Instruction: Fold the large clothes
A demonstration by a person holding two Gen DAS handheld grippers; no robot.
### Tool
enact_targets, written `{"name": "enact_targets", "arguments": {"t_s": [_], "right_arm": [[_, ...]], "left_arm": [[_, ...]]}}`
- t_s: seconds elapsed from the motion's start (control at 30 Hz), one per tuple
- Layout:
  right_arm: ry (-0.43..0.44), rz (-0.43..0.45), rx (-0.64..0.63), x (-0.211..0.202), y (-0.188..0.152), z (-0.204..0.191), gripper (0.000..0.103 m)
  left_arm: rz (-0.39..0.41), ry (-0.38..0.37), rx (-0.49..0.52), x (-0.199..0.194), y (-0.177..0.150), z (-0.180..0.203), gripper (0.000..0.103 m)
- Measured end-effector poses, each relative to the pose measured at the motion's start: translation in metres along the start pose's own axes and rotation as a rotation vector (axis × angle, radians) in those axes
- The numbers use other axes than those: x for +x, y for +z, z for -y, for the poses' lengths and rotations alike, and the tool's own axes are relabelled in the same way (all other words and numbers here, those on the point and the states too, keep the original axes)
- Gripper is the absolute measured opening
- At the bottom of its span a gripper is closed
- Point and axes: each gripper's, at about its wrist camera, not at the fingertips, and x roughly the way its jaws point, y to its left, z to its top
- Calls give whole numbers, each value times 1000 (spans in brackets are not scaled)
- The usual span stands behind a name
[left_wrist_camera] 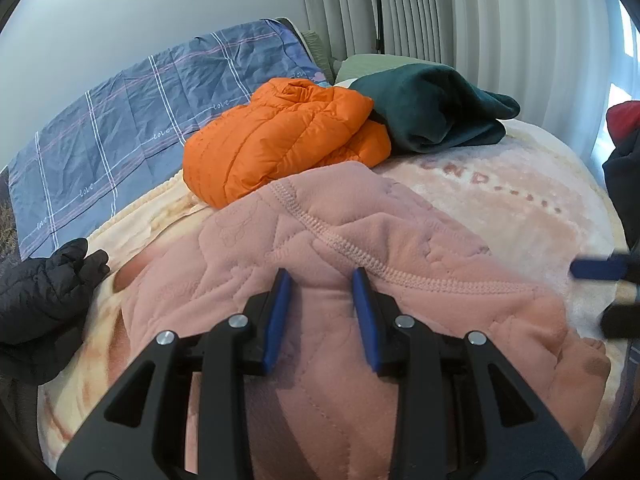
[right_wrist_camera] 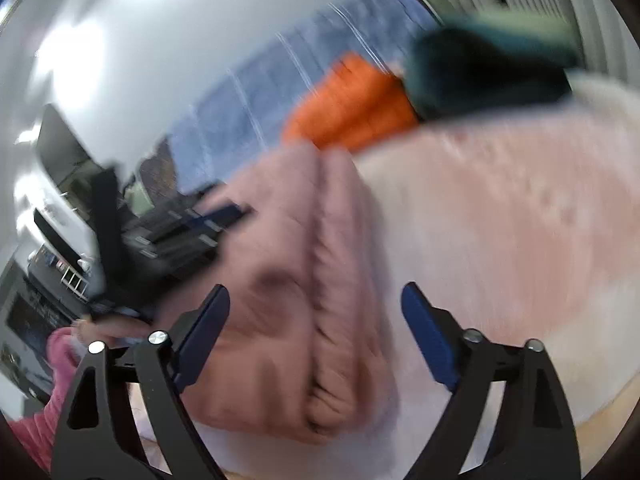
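A pink fleece garment [left_wrist_camera: 280, 240] lies spread on the bed, with a stitched seam running across it. My left gripper [left_wrist_camera: 320, 276] is shut on the pink garment, a raised ridge of fleece pinched between its blue pads. In the blurred right wrist view, the same pink garment [right_wrist_camera: 288, 280] shows a folded, ribbed edge. My right gripper [right_wrist_camera: 314, 292] hovers over that edge, open wide, its pads clear of the cloth. One blue pad of the right gripper [left_wrist_camera: 596, 270] shows at the right edge of the left wrist view. The left gripper [right_wrist_camera: 208, 220] appears as a dark blur at the garment's left side.
An orange puffer jacket [left_wrist_camera: 288, 140] and a dark green garment [left_wrist_camera: 432, 112] lie behind the pink one. A black puffer jacket [left_wrist_camera: 40, 300] sits at the left. All rest on a pale plush blanket [left_wrist_camera: 500, 200]; a blue plaid sheet [left_wrist_camera: 140, 100] and curtains [left_wrist_camera: 440, 8] lie beyond.
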Motion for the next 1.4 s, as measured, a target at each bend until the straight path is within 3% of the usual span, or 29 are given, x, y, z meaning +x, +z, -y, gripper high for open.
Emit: {"name": "enact_targets", "arguments": {"t_s": [0.03,0.1,0.17,0.2,0.23,0.53,0.73,0.77,0.8,0.83,0.87,0.97,1.07,1.13,1.2,1.3,1.4], "right_arm": [[24,8,-28,0,0,-8,57],[54,-7,-71,9,-6,-18,39],[-57,-93,-84,35,-17,-17,33],[-101,-137,-60,55,-29,-6,32],[-74,-112,-32,61,-37,4,32],[-80,-96,-30,63,-36,-1,33],[-79,-81,-47,49,-42,1,33],[-79,-81,-45,49,-42,1,33],[-80,-83,-43,50,-42,1,33],[-93,-92,-44,52,-42,2,33],[-105,-88,-46,53,-42,2,33],[-115,-81,-36,53,-40,4,33],[-99,-77,-42,51,-41,3,34],[-95,-69,-62,50,-43,-1,35],[-106,-63,-71,50,-44,-2,35],[-90,-65,-57,52,-43,1,36],[-82,-60,-54,54,-42,3,36]], "left_arm": [[0,0,0,0,0,0,33],[1,0,0,0,0,-1,33],[1,-2,-1,0,-1,-2,33],[-2,-5,-3,2,1,-1,33],[-7,-12,-2,2,0,-1,33],[-33,-73,-56,-4,17,-7,33],[11,-86,141,-13,70,25,34],[-15,-114,143,-1,74,29,35],[-111,-155,136,31,69,32,38],[-239,-130,161,69,55,37,38],[-278,-91,182,91,48,40,38],[-293,-70,196,95,60,49,39],[-227,-53,203,78,59,51,39],[-144,-67,191,45,62,47,41],[-57,-78,175,8,66,38,64],[19,-76,148,-38,59,16,65],[18,-77,62,-57,29,-11,64]]}}
